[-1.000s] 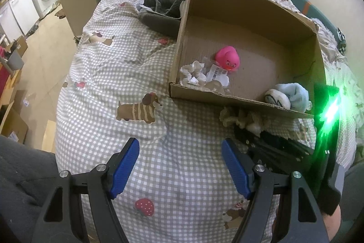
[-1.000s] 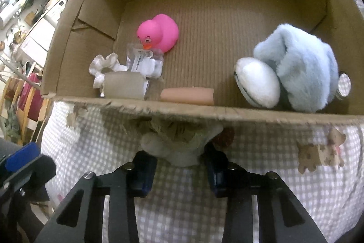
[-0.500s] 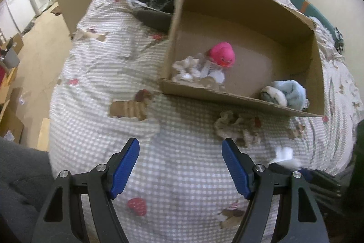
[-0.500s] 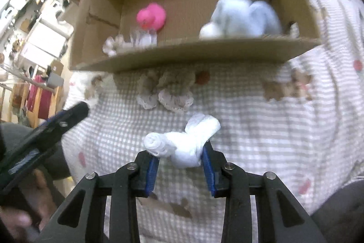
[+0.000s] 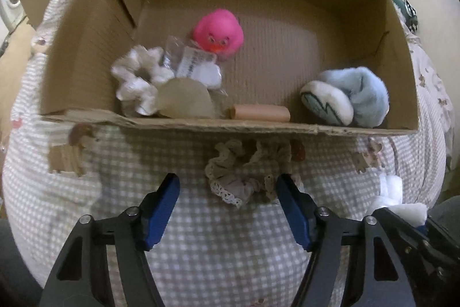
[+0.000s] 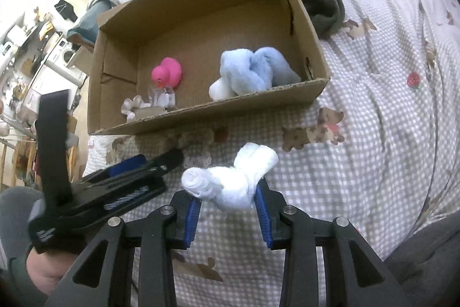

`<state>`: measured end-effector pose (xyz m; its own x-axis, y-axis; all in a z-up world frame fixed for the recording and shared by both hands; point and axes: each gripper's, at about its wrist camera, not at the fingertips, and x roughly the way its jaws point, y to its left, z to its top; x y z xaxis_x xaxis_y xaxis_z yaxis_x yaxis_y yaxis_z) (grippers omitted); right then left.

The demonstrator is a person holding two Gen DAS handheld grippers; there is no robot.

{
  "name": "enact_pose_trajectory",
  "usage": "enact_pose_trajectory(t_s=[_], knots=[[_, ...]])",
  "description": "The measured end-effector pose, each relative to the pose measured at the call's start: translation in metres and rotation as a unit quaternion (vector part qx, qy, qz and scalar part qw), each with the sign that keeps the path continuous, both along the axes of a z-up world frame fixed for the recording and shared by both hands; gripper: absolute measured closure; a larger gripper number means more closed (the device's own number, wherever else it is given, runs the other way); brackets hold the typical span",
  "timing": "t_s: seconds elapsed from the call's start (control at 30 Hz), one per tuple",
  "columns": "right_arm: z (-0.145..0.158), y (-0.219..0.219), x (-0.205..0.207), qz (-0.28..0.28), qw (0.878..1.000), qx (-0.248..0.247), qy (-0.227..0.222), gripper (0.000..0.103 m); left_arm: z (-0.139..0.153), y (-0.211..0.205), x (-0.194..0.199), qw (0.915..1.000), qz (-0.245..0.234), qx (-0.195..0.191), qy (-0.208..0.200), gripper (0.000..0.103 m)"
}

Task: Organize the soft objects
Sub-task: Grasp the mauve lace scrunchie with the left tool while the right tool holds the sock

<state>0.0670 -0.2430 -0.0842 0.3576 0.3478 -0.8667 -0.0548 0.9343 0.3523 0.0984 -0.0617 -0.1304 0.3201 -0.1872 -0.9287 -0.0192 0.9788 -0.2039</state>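
Note:
A cardboard box (image 5: 86, 48) lies on the checked bedspread and holds a pink rubber duck (image 5: 218, 33), a white scrunchie (image 5: 138, 79), a blue plush toy (image 5: 350, 97) and a tan roll (image 5: 258, 112). A beige lace scrunchie (image 5: 244, 171) lies on the bed just before the box's near wall. My left gripper (image 5: 228, 203) is open, its jaws either side of that scrunchie. My right gripper (image 6: 228, 206) is shut on a white rolled cloth (image 6: 230, 180) and holds it above the bed, short of the box (image 6: 207, 111).
A dark garment (image 6: 319, 2) lies on the bed to the right of the box. The bedspread (image 6: 388, 134) extends to the right. A floor with a washing machine (image 6: 67, 55) is off the bed's left edge. The left gripper shows in the right wrist view (image 6: 138, 171).
My left gripper has moved forward to the lace scrunchie by the box. My right gripper has drawn back from the box with the white cloth in it.

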Motion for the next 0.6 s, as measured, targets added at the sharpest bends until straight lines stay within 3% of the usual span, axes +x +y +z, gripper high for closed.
enact_pose_trajectory(t_s=[0.17, 0.33, 0.5, 0.6], knots=[[-0.001, -0.001, 0.001, -0.003, 1.000, 0.001, 0.002, 0.066, -0.007, -0.007, 0.001, 0.9997, -0.024, 0.010, 0.002, 0.045], [-0.005, 0.005, 0.005, -0.004, 1.000, 0.000, 0.001, 0.066, -0.007, -0.013, 0.000, 0.9992, -0.040, 0.004, 0.005, 0.091], [-0.003, 0.004, 0.005, -0.009, 1.000, 0.000, -0.006, 0.066, -0.001, -0.015, -0.003, 0.9990, -0.044, -0.009, -0.001, 0.100], [-0.003, 0.002, 0.006, -0.013, 1.000, 0.001, -0.006, 0.066, 0.001, -0.012, -0.009, 0.9989, -0.046, -0.013, -0.005, 0.100]])
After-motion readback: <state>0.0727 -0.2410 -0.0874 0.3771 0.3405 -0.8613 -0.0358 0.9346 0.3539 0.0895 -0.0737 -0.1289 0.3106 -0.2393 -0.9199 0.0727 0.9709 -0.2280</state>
